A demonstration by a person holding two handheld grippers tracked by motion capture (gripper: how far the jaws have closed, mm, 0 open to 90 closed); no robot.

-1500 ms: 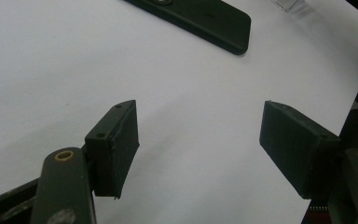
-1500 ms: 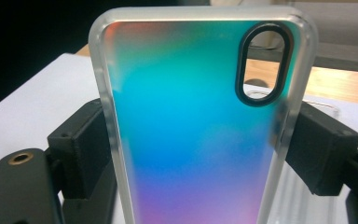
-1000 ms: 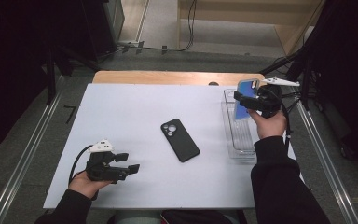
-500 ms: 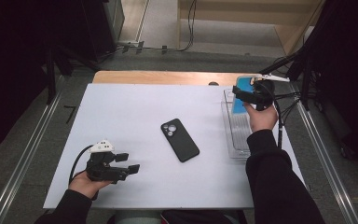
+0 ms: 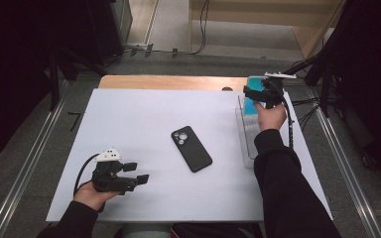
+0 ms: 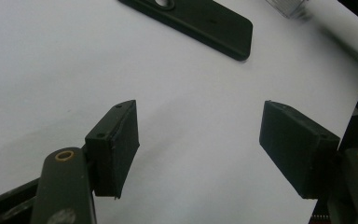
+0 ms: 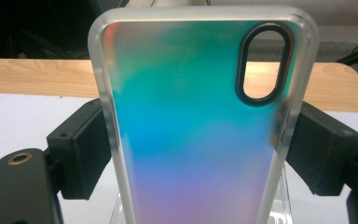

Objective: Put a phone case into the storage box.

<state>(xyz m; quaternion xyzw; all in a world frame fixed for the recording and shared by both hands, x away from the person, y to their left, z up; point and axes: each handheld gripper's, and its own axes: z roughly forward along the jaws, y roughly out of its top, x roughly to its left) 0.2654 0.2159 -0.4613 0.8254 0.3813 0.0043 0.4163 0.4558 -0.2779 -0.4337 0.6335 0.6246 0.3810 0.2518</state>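
My right claw (image 5: 250, 92) is clamped on the iridescent phone case (image 7: 200, 121), its pads pressing the two long edges, and holds it upright above the far end of the clear tray (image 5: 245, 139) at the right side of the bench (image 5: 129, 114). In the right gripper view the case stands tall between the jaws, camera cutout at the top (the colours run from teal down to violet). My left claw (image 5: 138, 173) rests near the front left corner of the bench with its jaws apart and nothing between them. The black phone (image 5: 191, 148) lies face down mid-bench, well apart from both claws.

I judge this to be the carrying step: the case is lifted out of the tray and has yet to meet the phone. Next I need to bring it across to the phone, tip it flat, and match the cutout to the camera corner, perhaps steadying the phone with the left claw.
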